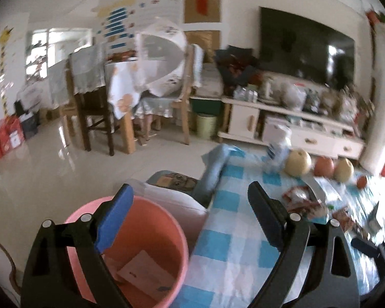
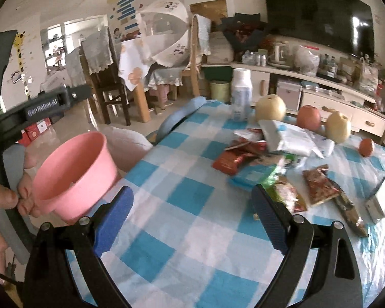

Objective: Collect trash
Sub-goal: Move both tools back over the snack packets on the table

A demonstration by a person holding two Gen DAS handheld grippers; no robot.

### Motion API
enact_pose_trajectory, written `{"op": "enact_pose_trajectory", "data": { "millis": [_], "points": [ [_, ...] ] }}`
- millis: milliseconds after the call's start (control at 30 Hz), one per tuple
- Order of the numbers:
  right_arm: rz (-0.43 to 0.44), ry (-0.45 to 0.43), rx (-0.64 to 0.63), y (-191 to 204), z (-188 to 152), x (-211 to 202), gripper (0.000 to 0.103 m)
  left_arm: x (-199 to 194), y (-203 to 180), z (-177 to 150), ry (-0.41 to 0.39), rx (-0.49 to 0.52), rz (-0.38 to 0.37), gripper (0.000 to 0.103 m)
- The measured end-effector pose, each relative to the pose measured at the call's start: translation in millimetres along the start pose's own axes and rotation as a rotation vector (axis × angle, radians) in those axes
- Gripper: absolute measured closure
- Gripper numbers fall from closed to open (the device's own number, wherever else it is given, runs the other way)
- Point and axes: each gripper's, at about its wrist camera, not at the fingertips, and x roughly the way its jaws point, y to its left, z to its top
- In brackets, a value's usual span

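At the far left of the right-wrist view, a person's hand point(image 2: 2, 200) grips the grey handle of the left gripper point(image 1: 190, 215), just beside a round pink plastic bucket point(image 2: 74, 172) that stands off the table edge. In the left-wrist view, that gripper's jaws stand wide apart w/ nothing between them; its blue-padded left finger sits over the bucket's mouth, the right one over the cloth. Inside the bucket lies a flat pale paper wrapper point(image 1: 143, 274).

Right of the bucket, a table w/ blue-and-white checked cloth point(image 2: 182, 200) fills the mid-frame. The right gripper point(image 2: 192, 210) hangs over bare cloth, jaws spread wide, empty.

Further right, near the table's middle, sits the trash: a heap of crumpled snack wrappers point(image 2: 269, 161), red, green, teal & white, overlapping each other, plus a red-brown packet point(image 2: 318, 184) just beside the heap. Behind the heap, L to R: a white plastic bottle point(image 2: 241, 95) upright, a yellow pear point(image 2: 270, 107), a red apple point(image 2: 308, 118), a second pale pear point(image 2: 338, 127), a small orange-red fruit point(image 2: 366, 146). A pale box point(image 2: 377, 202) sits at the far right edge, partly washed out by glare.
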Motion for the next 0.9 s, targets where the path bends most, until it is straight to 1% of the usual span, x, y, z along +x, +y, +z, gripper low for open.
{"op": "enact_pose_trajectory", "data": {
  "millis": [33,133,267,367,400,567,767,900],
  "points": [
    [-0.002,-0.001,0.009,-4.6,-0.3,-1.8,0.009,-0.2,-4.8,-1.5,0.001,0.014,-0.006,0.012],
    [-0.008,-0.01,0.032,-19.5,-0.6,-7.7,0.009,1.2,-23.7,-6.3,0.017,0.065,-0.028,0.012],
    [-0.025,-0.022,0.057,-37.7,-0.8,-15.7,0.008,-1.3,-41.3,-11.0,0.019,0.094,-0.078,0.012],
    [-0.031,-0.028,0.078,-49.9,-1.5,-21.4,0.008,-0.2,-59.4,-16.3,0.023,0.138,-0.081,0.012],
    [-0.035,-0.028,0.084,-54.7,-1.9,-23.3,0.008,0.5,-64.5,-17.7,0.028,0.148,-0.094,0.012],
    [-0.049,-0.03,0.094,-72.7,-3.2,-31.6,0.008,-0.6,-84.3,-23.2,0.043,0.157,-0.155,0.012],
    [-0.055,-0.027,0.108,-94.1,-5.8,-41.9,0.008,0.1,-103.5,-29.7,0.066,0.156,-0.207,0.012],
    [-0.07,-0.037,0.106,-110.0,-6.7,-52.4,0.008,-0.3,-118.7,-34.7,0.08,0.173,-0.252,0.012]
  ]
}}
